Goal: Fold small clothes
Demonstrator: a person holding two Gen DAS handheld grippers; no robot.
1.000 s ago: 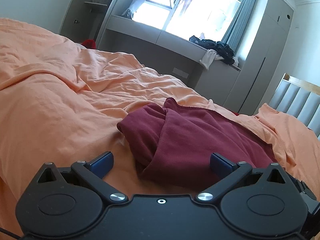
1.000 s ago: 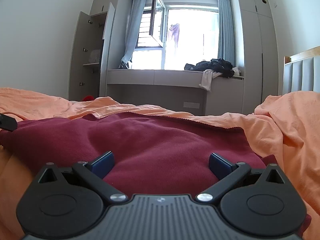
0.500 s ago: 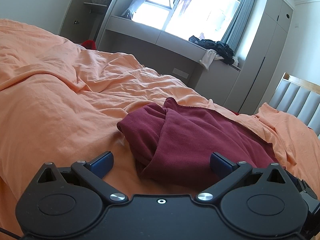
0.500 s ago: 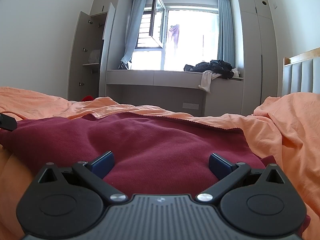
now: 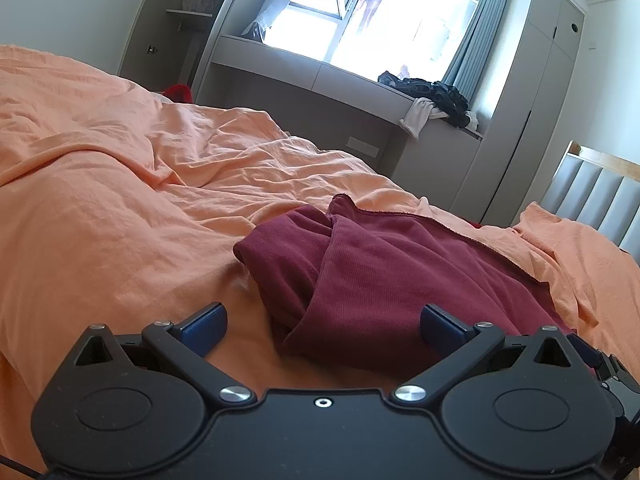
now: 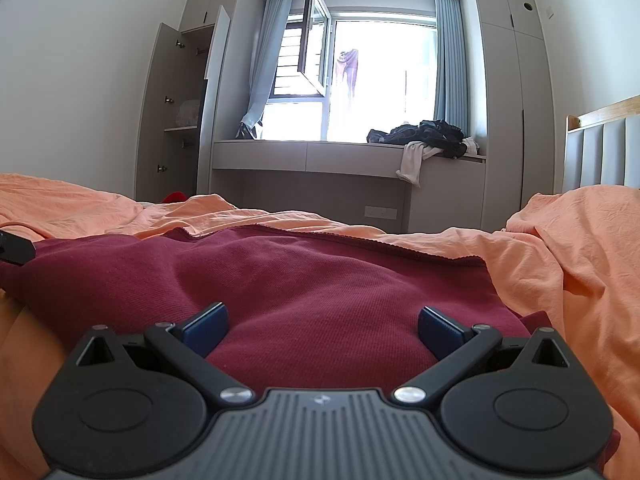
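A dark red knit garment (image 5: pixel 384 276) lies rumpled on the orange bed cover (image 5: pixel 120 208), one side folded over itself. My left gripper (image 5: pixel 322 326) hovers open just before the garment's near left corner, blue fingertips (image 5: pixel 204 322) wide apart with nothing between them. In the right wrist view the same garment (image 6: pixel 280 280) spreads flat and fills the foreground. My right gripper (image 6: pixel 322 326) is open low over its near edge, holding nothing. A black part of the left gripper (image 6: pixel 14 248) shows at the far left edge.
The orange cover (image 6: pixel 580 248) bunches up to the right near a padded headboard (image 5: pixel 592 192). Beyond the bed stand a grey window bench (image 6: pixel 320 158) with a pile of dark clothes (image 6: pixel 424 134), tall wardrobes and an open cupboard (image 6: pixel 180 120).
The left wrist view has shifted very slightly; both grippers stay open and almost still. The garment has not moved.
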